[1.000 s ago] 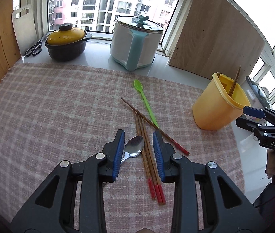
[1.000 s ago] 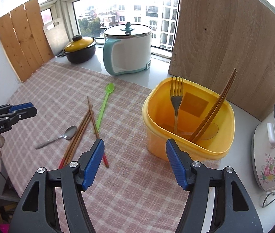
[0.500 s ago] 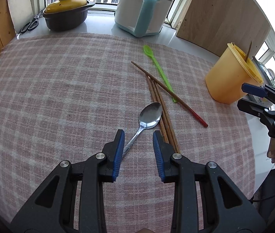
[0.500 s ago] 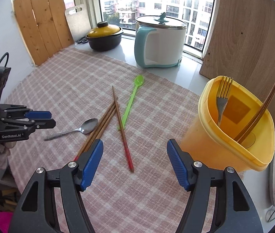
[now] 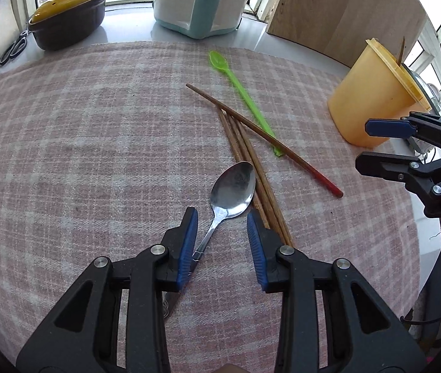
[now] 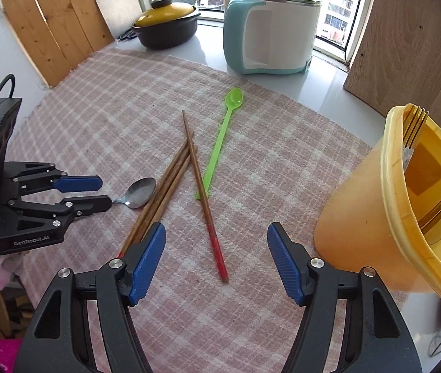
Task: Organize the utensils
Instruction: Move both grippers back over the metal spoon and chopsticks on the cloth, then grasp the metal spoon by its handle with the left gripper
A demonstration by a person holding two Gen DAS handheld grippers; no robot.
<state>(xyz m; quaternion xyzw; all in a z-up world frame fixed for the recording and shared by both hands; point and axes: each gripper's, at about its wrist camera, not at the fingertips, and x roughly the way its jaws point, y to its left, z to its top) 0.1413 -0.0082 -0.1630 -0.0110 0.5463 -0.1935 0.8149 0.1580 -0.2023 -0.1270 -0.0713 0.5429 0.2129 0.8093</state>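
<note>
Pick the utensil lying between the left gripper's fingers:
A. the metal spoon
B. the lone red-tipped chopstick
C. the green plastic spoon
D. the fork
A: the metal spoon lies on the checked cloth with its handle running between the opening fingers of the left gripper, not yet pinched.

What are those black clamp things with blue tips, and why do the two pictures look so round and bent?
No robot here: a person holds a two-finger tool in each hand. Each carries a wide-angle camera looking along its fingers, which bends the picture. One view looks out from the left tool, whose jaws are opening around the handle of a metal spoon without gripping it. The other looks out from the right tool, open and empty above a red-tipped chopstick. On the checked cloth also lie more chopsticks and a green plastic spoon. The yellow tub already holds a fork.
</note>
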